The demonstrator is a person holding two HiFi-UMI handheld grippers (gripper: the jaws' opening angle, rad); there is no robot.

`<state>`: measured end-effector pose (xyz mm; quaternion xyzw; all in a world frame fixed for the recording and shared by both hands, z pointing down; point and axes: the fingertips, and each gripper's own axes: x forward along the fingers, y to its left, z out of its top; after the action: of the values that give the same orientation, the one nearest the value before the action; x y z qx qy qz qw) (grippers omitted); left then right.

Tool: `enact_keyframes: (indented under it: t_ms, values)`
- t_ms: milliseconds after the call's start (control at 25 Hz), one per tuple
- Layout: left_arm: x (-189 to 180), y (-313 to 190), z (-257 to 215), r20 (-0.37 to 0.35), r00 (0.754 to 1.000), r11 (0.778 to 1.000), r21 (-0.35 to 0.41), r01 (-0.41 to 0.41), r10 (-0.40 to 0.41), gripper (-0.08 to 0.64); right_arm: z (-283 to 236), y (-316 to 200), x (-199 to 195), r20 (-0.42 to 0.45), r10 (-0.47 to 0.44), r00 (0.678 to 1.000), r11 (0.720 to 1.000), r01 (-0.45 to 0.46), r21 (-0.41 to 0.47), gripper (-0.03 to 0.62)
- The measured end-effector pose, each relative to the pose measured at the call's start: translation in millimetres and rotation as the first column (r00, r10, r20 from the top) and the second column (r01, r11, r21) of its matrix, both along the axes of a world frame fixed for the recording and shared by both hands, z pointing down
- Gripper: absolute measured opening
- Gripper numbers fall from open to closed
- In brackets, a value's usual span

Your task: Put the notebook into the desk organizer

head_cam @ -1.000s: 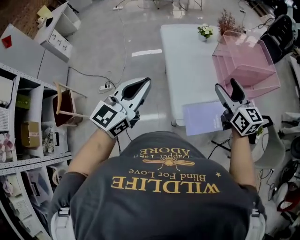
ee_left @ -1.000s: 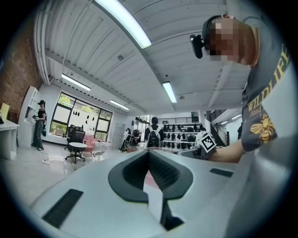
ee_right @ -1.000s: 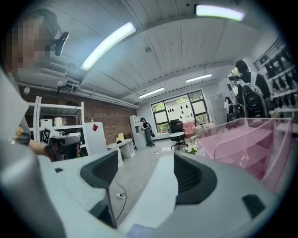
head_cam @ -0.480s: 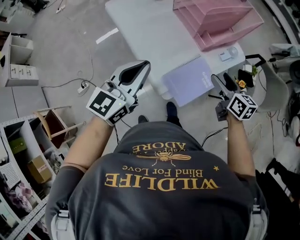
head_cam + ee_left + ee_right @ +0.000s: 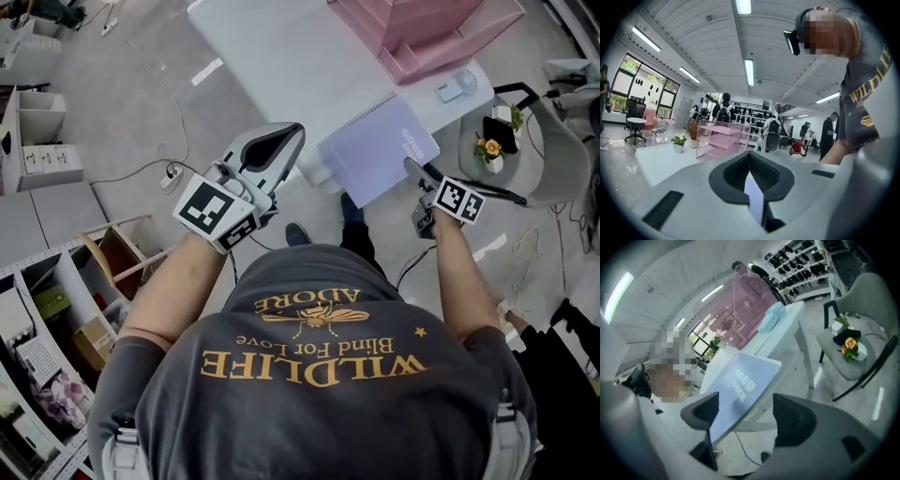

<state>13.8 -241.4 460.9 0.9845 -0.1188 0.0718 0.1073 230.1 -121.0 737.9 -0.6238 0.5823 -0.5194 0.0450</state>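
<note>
One white rectangular table is closer under me than a second ago. One pink see-through plastic desk organizer stands at its far end. One lilac spiral-bound notebook lies flat, its corner past the near edge. My right gripper has come up to that corner, fingers wide apart, gripping nothing; the grasp looks next. My left gripper is off the table, fingers together, empty.
</note>
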Motion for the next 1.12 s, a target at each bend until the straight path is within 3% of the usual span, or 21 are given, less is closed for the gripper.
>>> enact_keyframes:
  t_ms: [240, 520, 640, 840, 1120]
  values:
    - [-9.6, -4.6, 6.7, 0.027, 0.999, 1.000, -0.010, 0.027, -0.027, 0.002, 23.9, -9.6, -9.3, 0.171, 0.048, 0.984, 0.999, -0.050, 0.003, 0.341]
    - [-6.8, -7.5, 4.6, 0.025, 0.999, 1.000, -0.009, 0.024, -0.024, 0.002, 6.3, -15.3, -13.0, 0.168, 0.030, 0.985, 0.999, -0.036, 0.032, 0.102]
    - [-8.9, -6.8, -2.2, 0.010, 1.000, 1.000, 0.000, 0.017, -0.017, 0.002, -7.9, -13.2, -15.8, 0.165, 0.038, 0.986, 0.999, -0.042, 0.022, 0.047]
    - [-23.1, -12.5, -21.3, -0.036, 0.999, 0.999, 0.026, 0.022, -0.021, 0.002, -52.7, -16.9, -17.4, 0.202, 0.056, 0.978, 0.995, -0.072, 0.069, 0.031]
    - [-54.2, -31.3, -51.4, -0.057, 0.998, 0.995, 0.095, 0.020, -0.014, 0.002, -156.0, -36.7, -20.9, 0.170, 0.051, 0.984, 0.977, -0.084, 0.195, 0.031]
